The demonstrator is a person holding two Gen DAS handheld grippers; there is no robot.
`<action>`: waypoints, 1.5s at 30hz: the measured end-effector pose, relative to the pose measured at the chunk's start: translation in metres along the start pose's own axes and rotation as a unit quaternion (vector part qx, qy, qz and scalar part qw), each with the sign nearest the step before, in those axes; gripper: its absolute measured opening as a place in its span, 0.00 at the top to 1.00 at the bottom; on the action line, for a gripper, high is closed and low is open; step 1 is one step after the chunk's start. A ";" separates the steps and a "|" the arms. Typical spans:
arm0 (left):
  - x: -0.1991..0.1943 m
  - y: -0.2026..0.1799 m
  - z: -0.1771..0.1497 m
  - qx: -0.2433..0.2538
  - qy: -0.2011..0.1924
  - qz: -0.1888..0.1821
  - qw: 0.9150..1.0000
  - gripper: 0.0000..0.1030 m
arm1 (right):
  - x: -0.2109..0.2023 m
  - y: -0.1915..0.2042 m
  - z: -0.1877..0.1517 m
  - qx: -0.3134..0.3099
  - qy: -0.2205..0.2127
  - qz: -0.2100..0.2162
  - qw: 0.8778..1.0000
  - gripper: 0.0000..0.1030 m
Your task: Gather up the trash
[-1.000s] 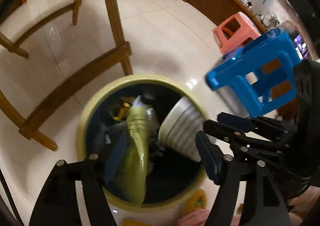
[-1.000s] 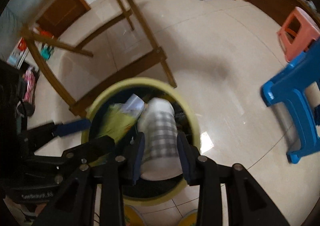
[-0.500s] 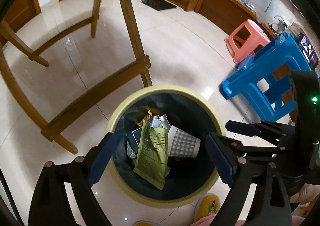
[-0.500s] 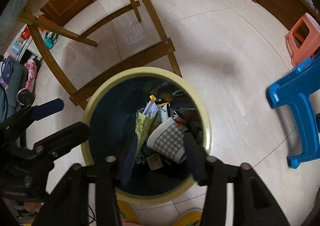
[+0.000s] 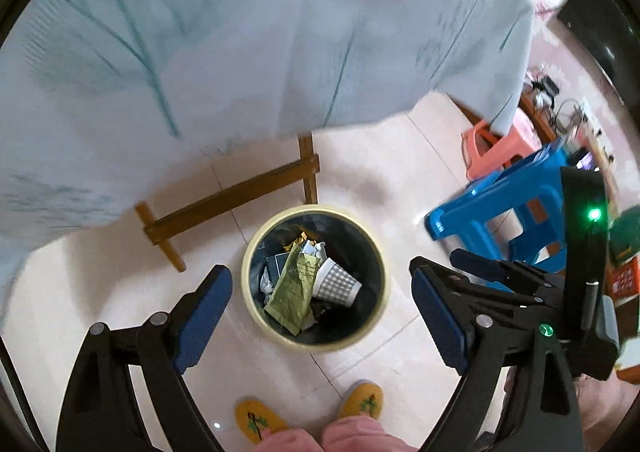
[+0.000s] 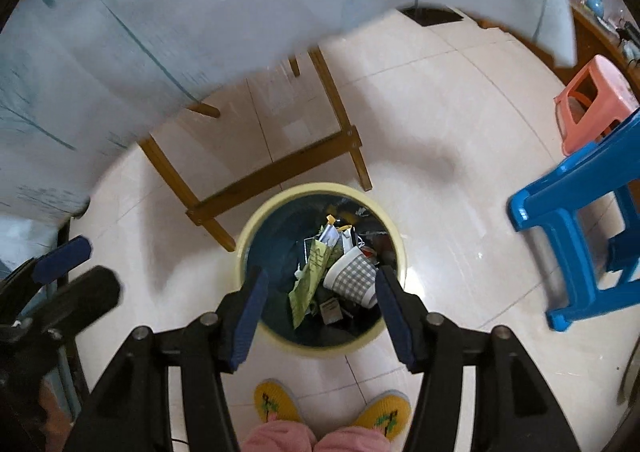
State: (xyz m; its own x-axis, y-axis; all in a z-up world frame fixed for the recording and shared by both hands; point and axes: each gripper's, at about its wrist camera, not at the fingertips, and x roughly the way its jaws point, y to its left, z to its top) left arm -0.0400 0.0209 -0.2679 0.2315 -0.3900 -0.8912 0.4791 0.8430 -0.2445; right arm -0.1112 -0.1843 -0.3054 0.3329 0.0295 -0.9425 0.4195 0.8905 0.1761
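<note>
Trash bin [image 6: 320, 266] holds cup [image 6: 352, 280] and wrapper [image 5: 294, 286]; both grippers [image 5: 318, 304] [image 6: 318, 316] are spread, empty; overhanging tablecloth [image 5: 240, 31] may be snagged if raised.

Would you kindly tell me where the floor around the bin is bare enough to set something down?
Bare tiles lie between the bin and the blue stool, and left of the bin. It is crowded behind the bin at the wooden frame and in front by the yellow slippers.

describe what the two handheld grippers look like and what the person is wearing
Both the left gripper and right gripper have black angular plastic frames with silver pivot bolts and blue textured pads. Green indicator lights glow on the right unit. The person wears pink trousers and yellow slippers.
</note>
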 end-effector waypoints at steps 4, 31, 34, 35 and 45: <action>-0.064 -0.005 0.013 -0.014 0.003 0.010 1.000 0.13 | -0.056 0.011 0.010 0.000 -0.003 -0.003 1.000 0.45; -0.341 -0.023 0.141 -0.054 -0.124 0.090 0.987 0.13 | -0.354 0.140 0.117 -0.084 -0.136 0.038 0.986 0.45; -0.348 -0.027 0.149 -0.071 -0.140 0.105 0.982 0.13 | -0.364 0.147 0.131 -0.110 -0.143 0.044 0.983 0.45; -0.349 -0.029 0.152 -0.079 -0.146 0.114 0.979 0.13 | -0.367 0.149 0.136 -0.121 -0.145 0.048 0.981 0.45; -0.340 -0.048 0.162 -0.135 -0.156 0.156 0.966 0.13 | -0.368 0.144 0.171 -0.182 -0.148 0.060 0.970 0.45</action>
State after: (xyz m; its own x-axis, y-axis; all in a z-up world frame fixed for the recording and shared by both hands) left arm -0.0044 0.0529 0.1093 0.5930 -0.1578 -0.7896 0.1160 0.9871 -0.1102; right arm -0.0284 -0.1448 0.1155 0.6107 0.0594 -0.7896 0.0544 0.9917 0.1167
